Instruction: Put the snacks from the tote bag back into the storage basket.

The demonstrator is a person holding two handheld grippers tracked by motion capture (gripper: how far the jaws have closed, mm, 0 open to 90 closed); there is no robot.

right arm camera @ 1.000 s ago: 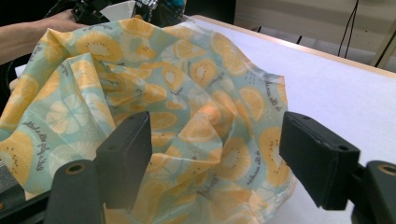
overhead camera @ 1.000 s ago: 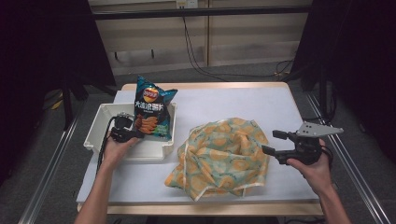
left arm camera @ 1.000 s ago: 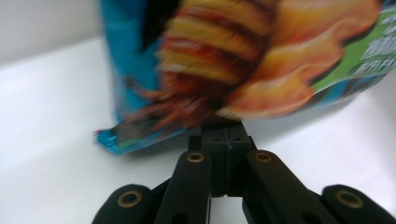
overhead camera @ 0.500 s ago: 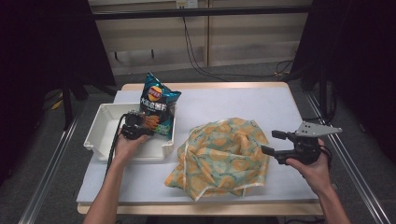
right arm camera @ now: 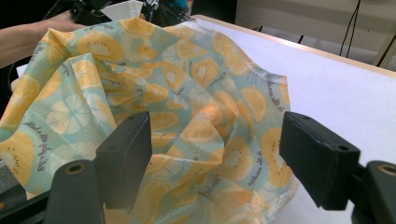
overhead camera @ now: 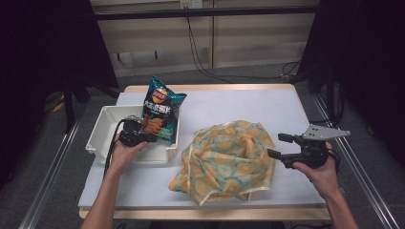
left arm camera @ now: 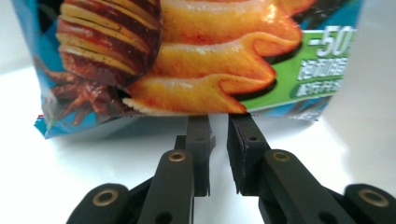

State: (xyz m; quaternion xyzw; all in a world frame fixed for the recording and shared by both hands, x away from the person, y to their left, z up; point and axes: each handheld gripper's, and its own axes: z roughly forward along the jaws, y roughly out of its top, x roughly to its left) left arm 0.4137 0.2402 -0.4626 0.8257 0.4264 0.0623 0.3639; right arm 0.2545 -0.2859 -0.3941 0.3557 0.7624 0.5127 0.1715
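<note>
High view: the chip bag (overhead camera: 161, 109) leans on the far right wall of the white bin (overhead camera: 98, 138), at ten o'clock from the fruit-print cloth (overhead camera: 229, 162) on the worktop (overhead camera: 248, 105). The left tongs (left arm camera: 218, 140) have just been opening (only a narrow gap, nothing between them), so the bag looks newly released. The right tongs (right arm camera: 215, 154) gape wide toward the cloth; grasping it seems next.
</note>
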